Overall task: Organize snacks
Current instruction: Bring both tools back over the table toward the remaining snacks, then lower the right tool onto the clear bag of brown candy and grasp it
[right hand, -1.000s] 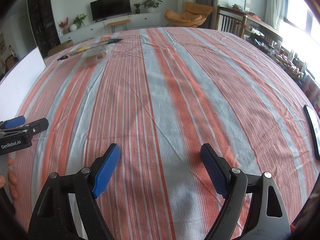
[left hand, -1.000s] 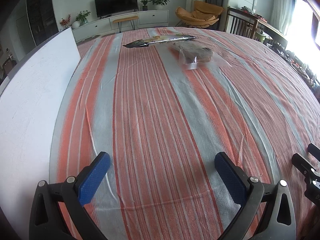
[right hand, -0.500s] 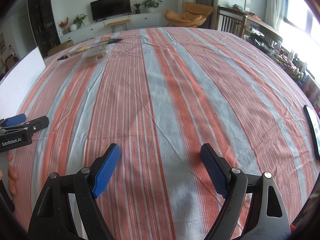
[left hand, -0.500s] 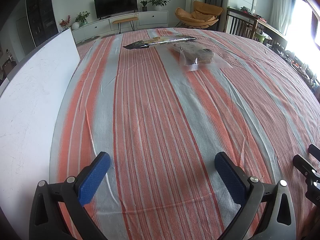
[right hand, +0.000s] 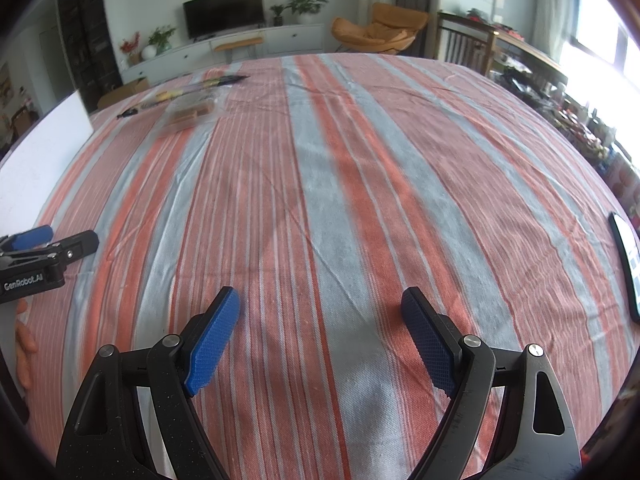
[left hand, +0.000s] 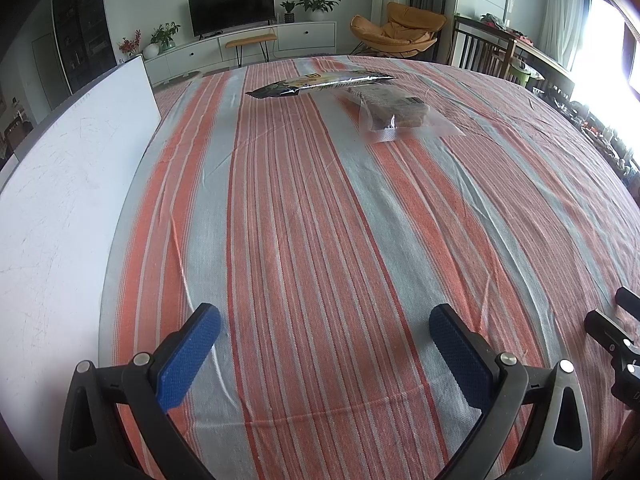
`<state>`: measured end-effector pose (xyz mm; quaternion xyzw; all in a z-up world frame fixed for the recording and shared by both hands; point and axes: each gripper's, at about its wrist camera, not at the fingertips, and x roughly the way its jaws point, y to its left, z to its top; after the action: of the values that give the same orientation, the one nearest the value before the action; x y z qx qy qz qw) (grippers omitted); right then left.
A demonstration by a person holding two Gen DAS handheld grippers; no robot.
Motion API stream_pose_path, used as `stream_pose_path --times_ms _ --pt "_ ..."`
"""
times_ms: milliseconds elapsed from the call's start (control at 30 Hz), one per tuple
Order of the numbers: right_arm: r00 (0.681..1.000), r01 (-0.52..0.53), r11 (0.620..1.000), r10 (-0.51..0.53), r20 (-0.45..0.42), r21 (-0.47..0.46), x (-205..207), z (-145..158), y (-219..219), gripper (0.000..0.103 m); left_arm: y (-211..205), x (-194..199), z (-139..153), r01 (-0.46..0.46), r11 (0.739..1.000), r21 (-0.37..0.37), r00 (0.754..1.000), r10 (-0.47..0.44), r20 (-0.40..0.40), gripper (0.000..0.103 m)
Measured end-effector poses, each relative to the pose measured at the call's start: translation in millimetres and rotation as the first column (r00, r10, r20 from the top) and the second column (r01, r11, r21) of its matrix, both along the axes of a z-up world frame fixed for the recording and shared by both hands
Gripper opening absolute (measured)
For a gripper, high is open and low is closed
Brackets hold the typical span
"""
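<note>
Bright daylight pours in from the windows [left hand: 604, 36] on the right and blows them out to white, the striped tablecloth [left hand: 340, 220] bulges under strong fisheye bending with dark corners, and the right wrist view is softly blurred.

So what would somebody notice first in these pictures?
Probably the big orange and grey striped tablecloth filling both views. Far across it lie a long dark snack packet and a clear bag of brown biscuits beside it. Up close, the left claw and the right claw are open, holding nothing.
</note>
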<state>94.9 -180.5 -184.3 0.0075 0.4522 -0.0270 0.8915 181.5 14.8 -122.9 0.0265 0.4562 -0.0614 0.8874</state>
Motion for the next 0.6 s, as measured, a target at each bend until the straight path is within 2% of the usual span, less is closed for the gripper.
stream_pose_path --times_ms 133,200,300,367,500,600 --pt "0.998 -0.035 0.989 0.042 -0.052 0.141 54.8 18.3 5.9 0.085 -0.2 0.1 0.0 0.0 1.0 0.0 1.0 0.0 0.0 0.103" --pt "0.994 -0.092 0.981 0.101 -0.045 0.172 86.7 29.2 21.2 0.085 0.0 0.1 0.0 0.0 1.0 0.0 1.0 0.0 0.0 0.103" --pt "0.971 -0.226 0.968 0.233 -0.061 0.11 153.6 38.2 63.8 0.084 0.0 0.1 0.0 0.0 1.0 0.0 1.0 0.0 0.0 0.103" --pt "0.959 -0.267 0.961 0.273 -0.078 0.075 190.2 36.6 87.2 0.084 -0.2 0.3 0.0 0.0 1.0 0.0 1.0 0.0 0.0 0.103" --pt "0.935 -0.31 0.95 0.312 -0.166 0.038 242.0 19.0 121.9 0.084 0.0 0.2 -0.1 0.0 1.0 0.0 1.0 0.0 0.0 0.103" --pt "0.934 -0.295 0.955 0.283 -0.216 -0.024 262.7 2.3 132.2 0.086 0.1 0.3 -0.1 0.0 1.0 0.0 1.0 0.0 0.0 0.103"
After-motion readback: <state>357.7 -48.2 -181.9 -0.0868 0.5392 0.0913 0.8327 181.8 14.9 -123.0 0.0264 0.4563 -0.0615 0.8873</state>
